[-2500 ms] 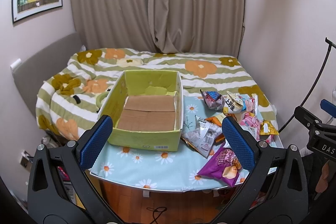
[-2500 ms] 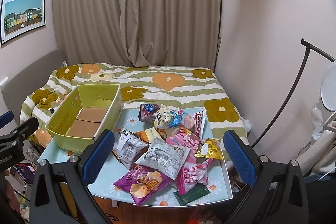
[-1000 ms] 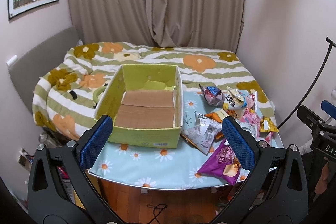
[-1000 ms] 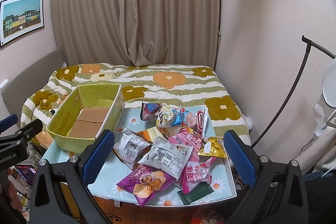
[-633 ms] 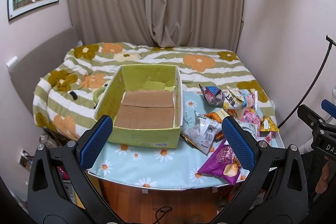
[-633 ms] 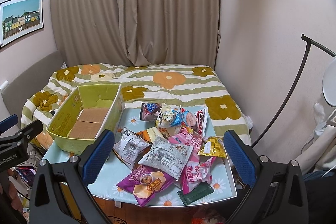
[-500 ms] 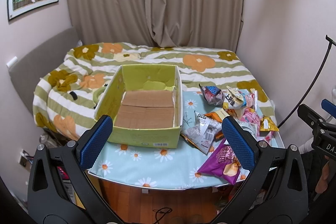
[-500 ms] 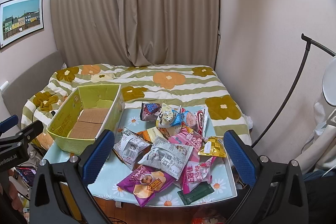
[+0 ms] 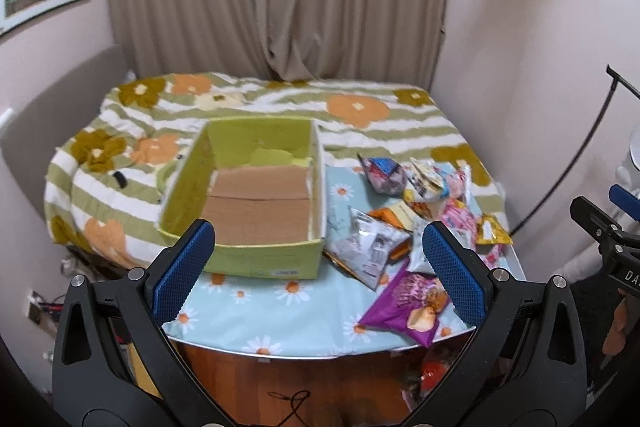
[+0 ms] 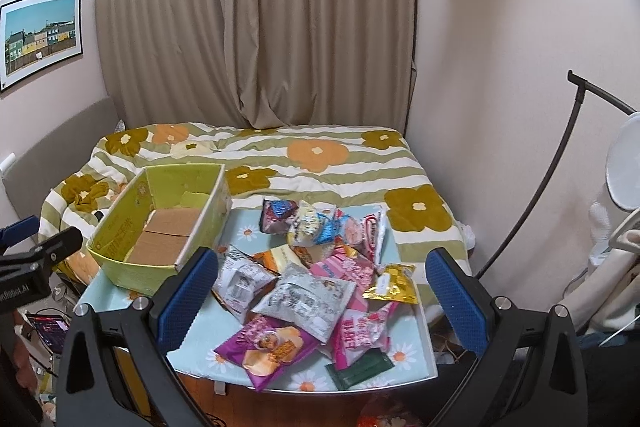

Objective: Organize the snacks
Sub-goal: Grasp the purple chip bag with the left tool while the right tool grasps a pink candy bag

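Since a moment ago your left gripper has eased forward and a little lower toward the table, so the green box now fills more of its view; nothing on the cloth has shifted, and no snack has gone in yet, so I judge the sorting is only at its approach; the box shows only its bare cardboard floor; the snacks lie in a loose heap just to the box's right, the purple bag nearest you, a silver packet overlapping it, a gold packet and a dark green sachet toward the table's right edge; your left gripper hovers above the near table edge, level, fingers spread wide and holding nothing; your right gripper has barely moved and hangs over the pile, aimed slightly downward, fingers equally wide and empty; the purple bag looks the easiest first pick, though its slack film may slip.
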